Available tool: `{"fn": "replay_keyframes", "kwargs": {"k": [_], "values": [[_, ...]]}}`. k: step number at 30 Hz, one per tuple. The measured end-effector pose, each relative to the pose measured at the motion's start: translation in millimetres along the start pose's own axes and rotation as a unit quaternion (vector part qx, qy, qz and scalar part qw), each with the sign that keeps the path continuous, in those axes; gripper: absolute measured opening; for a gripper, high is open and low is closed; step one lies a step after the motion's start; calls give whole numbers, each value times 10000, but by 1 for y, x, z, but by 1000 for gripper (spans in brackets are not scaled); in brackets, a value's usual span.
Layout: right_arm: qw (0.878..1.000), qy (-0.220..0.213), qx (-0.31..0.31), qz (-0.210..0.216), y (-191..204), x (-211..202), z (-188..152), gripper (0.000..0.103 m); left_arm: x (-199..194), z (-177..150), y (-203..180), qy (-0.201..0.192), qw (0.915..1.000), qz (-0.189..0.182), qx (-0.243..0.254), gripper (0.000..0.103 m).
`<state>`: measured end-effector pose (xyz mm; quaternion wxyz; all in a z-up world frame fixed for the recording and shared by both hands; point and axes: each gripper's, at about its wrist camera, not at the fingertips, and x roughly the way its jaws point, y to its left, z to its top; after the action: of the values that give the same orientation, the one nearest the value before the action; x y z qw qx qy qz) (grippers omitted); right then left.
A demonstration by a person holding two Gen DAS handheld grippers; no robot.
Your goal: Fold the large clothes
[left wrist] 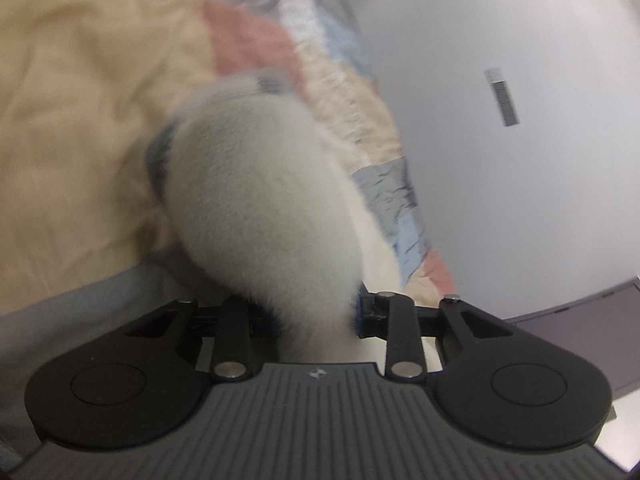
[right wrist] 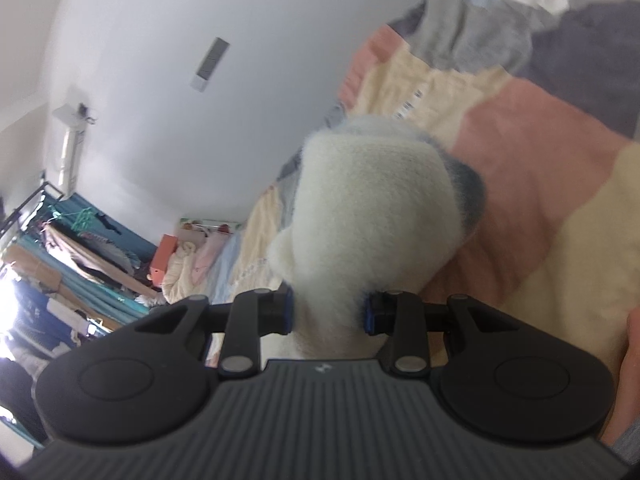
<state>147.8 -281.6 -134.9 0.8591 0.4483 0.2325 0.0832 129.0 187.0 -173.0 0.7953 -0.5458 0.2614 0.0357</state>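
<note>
A: Both tools?
B: My left gripper [left wrist: 316,320] pinches the white fuzzy garment [left wrist: 260,200]; my right gripper [right wrist: 328,314] is clamped on it too.
A: Garment's place?
B: Bunched ahead of each, over the patchwork quilt [right wrist: 520,128], near the white wall [right wrist: 180,40].

Left gripper [left wrist: 316,316]: jaws drawn close together, pinching a fold of fuzzy white garment [left wrist: 264,208]; left pad hidden behind the fabric, right blue-edged pad pressed against it.
Left pose: pointing forward and tilted somewhat downward.
Right gripper [right wrist: 328,312]: both blue-edged pads [right wrist: 286,312] pressed into the garment from either side, a narrow neck of fabric clamped between.
Right pose: rolled sideways, tilted slightly downward.
</note>
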Motion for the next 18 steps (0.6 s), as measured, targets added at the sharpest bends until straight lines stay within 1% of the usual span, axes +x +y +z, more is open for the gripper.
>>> {"fn": "replay_keyframes", "kwargs": {"k": [2, 4, 7, 10, 14, 16, 17, 18], "values": [[10000, -29, -57, 72, 8, -9, 4, 34, -18, -3, -7, -120, 9998, -152, 60, 33], [9999, -35, -77, 129, 15, -20, 8, 34, -36, -5, -19, -156, 9994, -244, 212, 33], [9997, 12, 67, 247, 20, -41, 12, 34, -66, -8, -32, -96, 9988, -381, 297, 34], [9991, 60, 14, 412, 25, -66, 13, 34, -95, -13, -31, 28, 9984, -530, 213, 36], [9991, 229, -57, 342, 27, -89, 10, 35, -119, -22, -28, 189, 9987, -419, 236, 40], [9991, 300, 125, 284, 18, -92, 8, 36, -124, -29, -23, 246, 9987, -352, 289, 44], [9988, 314, 250, 295, 13, -91, 6, 37, -125, -31, -20, 253, 9986, -352, 314, 47], [9985, 319, 294, 320, 8, -88, 6, 38, -122, -31, -18, 273, 9984, -388, 293, 54]]}}
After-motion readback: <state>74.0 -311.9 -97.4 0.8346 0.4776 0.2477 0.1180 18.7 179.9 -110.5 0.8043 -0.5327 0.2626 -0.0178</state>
